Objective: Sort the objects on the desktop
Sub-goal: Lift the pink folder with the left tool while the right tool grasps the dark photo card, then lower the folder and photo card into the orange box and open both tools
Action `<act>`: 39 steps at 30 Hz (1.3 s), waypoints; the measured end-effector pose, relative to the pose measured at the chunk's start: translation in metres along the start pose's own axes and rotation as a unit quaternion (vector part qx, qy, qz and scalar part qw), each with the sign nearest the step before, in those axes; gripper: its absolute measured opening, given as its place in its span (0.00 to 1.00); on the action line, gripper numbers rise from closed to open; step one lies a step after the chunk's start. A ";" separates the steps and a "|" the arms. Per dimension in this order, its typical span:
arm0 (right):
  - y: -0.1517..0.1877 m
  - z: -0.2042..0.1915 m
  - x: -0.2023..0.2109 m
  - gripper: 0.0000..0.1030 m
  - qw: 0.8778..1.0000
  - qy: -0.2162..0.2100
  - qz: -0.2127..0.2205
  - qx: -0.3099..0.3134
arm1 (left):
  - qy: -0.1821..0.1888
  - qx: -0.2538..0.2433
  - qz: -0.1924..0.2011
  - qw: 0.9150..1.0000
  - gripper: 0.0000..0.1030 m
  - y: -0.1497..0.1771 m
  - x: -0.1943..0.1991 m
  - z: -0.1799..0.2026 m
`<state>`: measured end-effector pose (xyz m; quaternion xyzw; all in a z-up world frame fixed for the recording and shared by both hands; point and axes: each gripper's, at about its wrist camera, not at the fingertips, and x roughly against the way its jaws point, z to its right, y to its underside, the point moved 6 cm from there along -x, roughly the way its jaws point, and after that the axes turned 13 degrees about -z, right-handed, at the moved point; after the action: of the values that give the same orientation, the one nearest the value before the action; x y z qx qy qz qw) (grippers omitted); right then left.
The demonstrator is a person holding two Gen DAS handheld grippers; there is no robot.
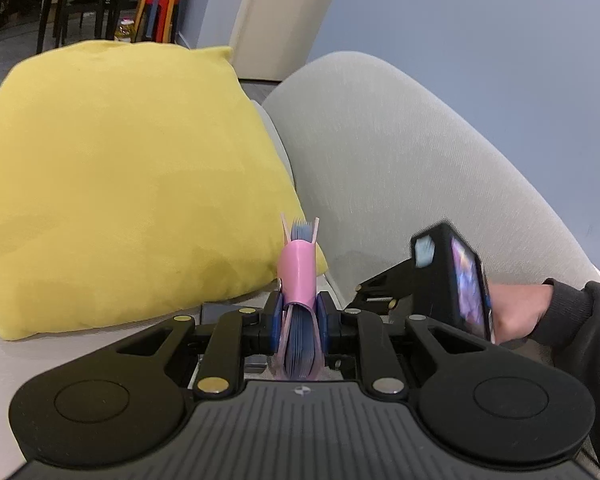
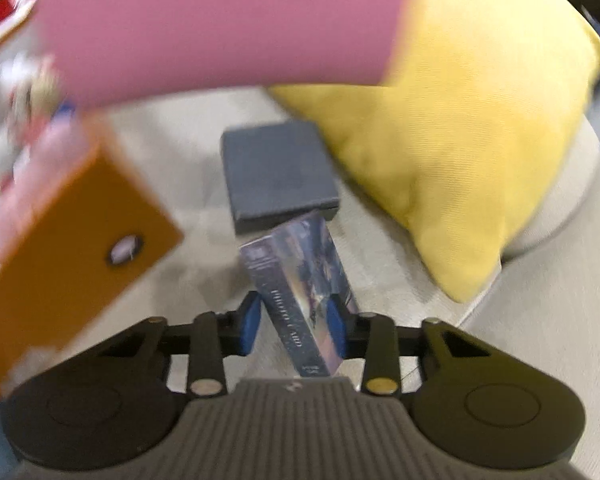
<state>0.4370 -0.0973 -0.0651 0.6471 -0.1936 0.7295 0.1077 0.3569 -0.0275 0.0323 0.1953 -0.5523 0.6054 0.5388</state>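
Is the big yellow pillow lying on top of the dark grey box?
No, the yellow pillow lies beside the dark grey box on the couch, not on top.

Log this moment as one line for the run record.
left hand-held gripper: shut on pink notebook | right hand-held gripper: shut on card box | backdrop: yellow cushion

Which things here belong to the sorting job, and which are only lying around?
Job:
- pink holder with blue cards, shut in the left gripper
- card box, shut in the right gripper
- grey box on the sofa
- orange box

Lying about:
- yellow cushion
- sofa
- stools, far behind
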 end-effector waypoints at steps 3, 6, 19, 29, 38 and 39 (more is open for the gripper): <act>0.004 -0.005 0.016 0.24 0.997 -0.050 0.009 -0.057 | -0.003 0.002 0.004 1.000 0.20 0.004 0.008 0.000; 0.009 0.012 0.004 0.23 0.989 -0.078 -0.017 -0.127 | -0.005 0.007 0.007 1.000 0.20 0.009 0.016 -0.001; 0.022 -0.001 0.014 0.24 0.976 -0.045 0.014 -0.213 | 0.009 0.038 0.034 0.999 0.20 0.046 0.070 0.001; 0.069 -0.050 0.108 0.24 0.936 -0.105 0.125 -0.312 | 0.103 0.161 0.055 0.980 0.19 0.125 0.080 -0.007; 0.084 -0.087 0.142 0.24 0.918 -0.104 0.175 -0.339 | 0.068 0.237 0.062 0.967 0.19 0.162 0.019 -0.016; 0.084 -0.089 0.143 0.24 0.915 -0.112 0.176 -0.345 | 0.057 0.236 0.061 0.968 0.19 0.163 0.013 -0.014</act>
<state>0.3024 -0.1491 0.0564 0.6025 -0.5546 0.5477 0.1715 0.2162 0.0220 -0.0357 0.2475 -0.3732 0.7604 0.4703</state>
